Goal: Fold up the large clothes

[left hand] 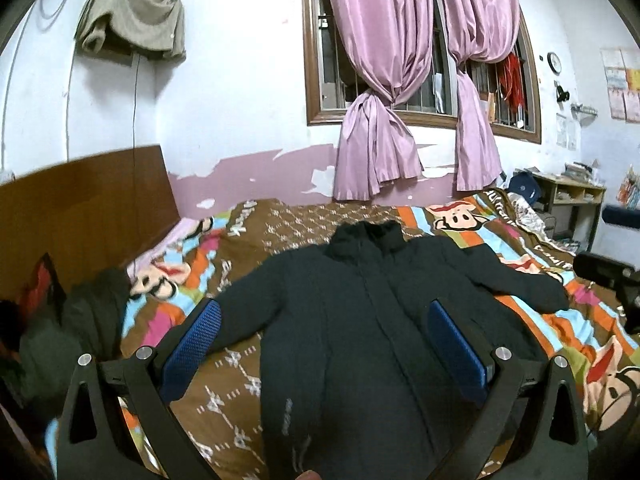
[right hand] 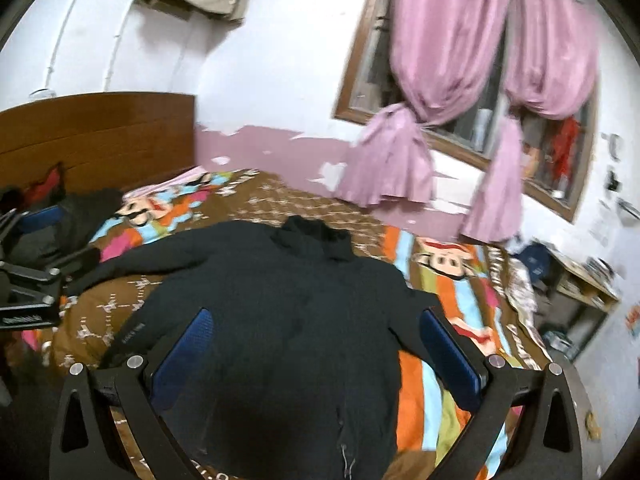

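The black jacket (left hand: 360,312) lies flat, front up, on the patterned bedspread (left hand: 256,384), collar toward the far wall and window, both sleeves spread out to the sides. The left gripper (left hand: 324,344) hovers above its near left part with the jaws wide and nothing between them; the right gripper (right hand: 316,348) hangs over the near right part, equally wide and empty.

The jacket looks thick and padded, so a shallow pinch may catch only the top layer and drag the front open instead of lifting the whole side. The bedspread under it is soft and rumpled, and a low grab could snag it too. The right view is blurred, so I cannot judge how near that gripper is to the cloth. A dark heap of clothes (left hand: 60,328) at the far left could crowd the left sleeve.
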`<state>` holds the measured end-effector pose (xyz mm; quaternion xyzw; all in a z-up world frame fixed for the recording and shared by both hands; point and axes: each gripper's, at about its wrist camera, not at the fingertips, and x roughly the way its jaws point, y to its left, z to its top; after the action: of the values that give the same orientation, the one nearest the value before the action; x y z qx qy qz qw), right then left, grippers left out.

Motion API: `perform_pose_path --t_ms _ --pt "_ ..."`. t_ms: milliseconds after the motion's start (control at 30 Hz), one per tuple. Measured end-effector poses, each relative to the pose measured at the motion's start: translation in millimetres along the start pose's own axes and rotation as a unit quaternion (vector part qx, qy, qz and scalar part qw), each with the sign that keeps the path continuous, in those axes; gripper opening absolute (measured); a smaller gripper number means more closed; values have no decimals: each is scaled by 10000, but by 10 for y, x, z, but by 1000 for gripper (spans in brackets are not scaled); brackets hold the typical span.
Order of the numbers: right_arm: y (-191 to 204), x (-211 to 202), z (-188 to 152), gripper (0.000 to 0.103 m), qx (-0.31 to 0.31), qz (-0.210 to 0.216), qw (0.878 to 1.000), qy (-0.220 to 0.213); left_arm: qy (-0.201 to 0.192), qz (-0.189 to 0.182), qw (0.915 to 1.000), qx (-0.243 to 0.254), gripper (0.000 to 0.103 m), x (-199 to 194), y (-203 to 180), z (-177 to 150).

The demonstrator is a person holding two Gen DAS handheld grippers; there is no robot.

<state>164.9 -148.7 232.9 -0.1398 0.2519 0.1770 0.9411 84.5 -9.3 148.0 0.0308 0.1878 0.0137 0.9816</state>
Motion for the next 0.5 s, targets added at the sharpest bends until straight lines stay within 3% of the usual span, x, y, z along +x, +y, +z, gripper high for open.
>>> perform_pose_path --t_ms 100,233,367,500 --pt "-189 200 221 103 169 657 9968 431 -41 87 9999 139 101 95 -36 156" --pt "-472 466 515 103 704 846 9915 696 -43 176 9994 304 101 311 -82 305" --pt "-981 632 857 103 1454 656 9862 452 -50 269 9986 463 101 581 -146 417" --pt "-1611 744 1187 103 2170 480 9750 -78 -47 305 9978 579 101 863 -199 473"
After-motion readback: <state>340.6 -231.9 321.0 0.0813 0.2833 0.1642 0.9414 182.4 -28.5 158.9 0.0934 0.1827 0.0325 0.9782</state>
